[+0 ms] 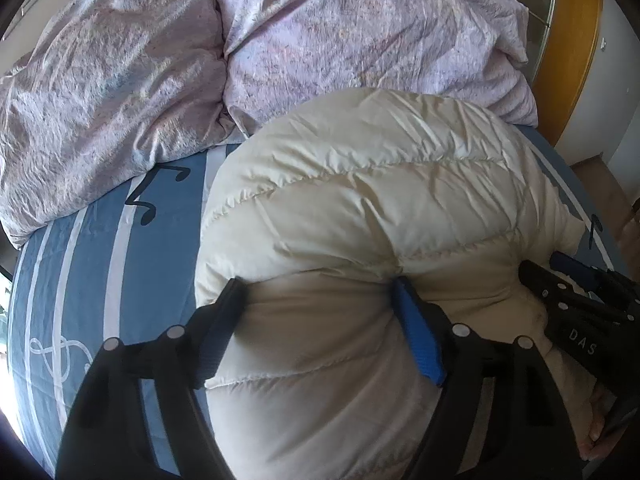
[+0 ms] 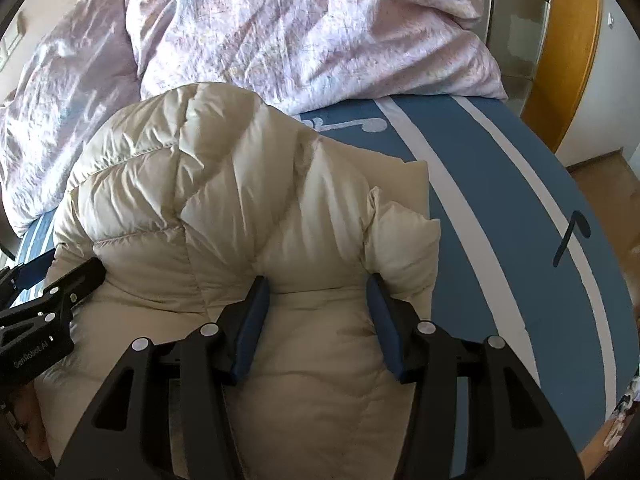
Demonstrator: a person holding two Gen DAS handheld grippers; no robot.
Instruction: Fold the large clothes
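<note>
A cream quilted puffer jacket (image 1: 360, 200) lies bunched on the blue striped bed sheet (image 1: 100, 260); it also shows in the right wrist view (image 2: 224, 208). My left gripper (image 1: 320, 300) has its fingers spread wide, pressed into a thick fold at the jacket's near left edge. My right gripper (image 2: 316, 292) is likewise spread, with jacket padding bulging between its blue pads (image 2: 384, 320). Each gripper shows at the edge of the other's view: the right one (image 1: 568, 292) and the left one (image 2: 48, 296).
Crumpled lilac duvets (image 1: 160, 60) are heaped at the head of the bed behind the jacket (image 2: 300, 32). The bed's right edge drops to a wooden floor (image 2: 600, 184). A wooden-framed glass door (image 1: 560, 40) stands at the far right.
</note>
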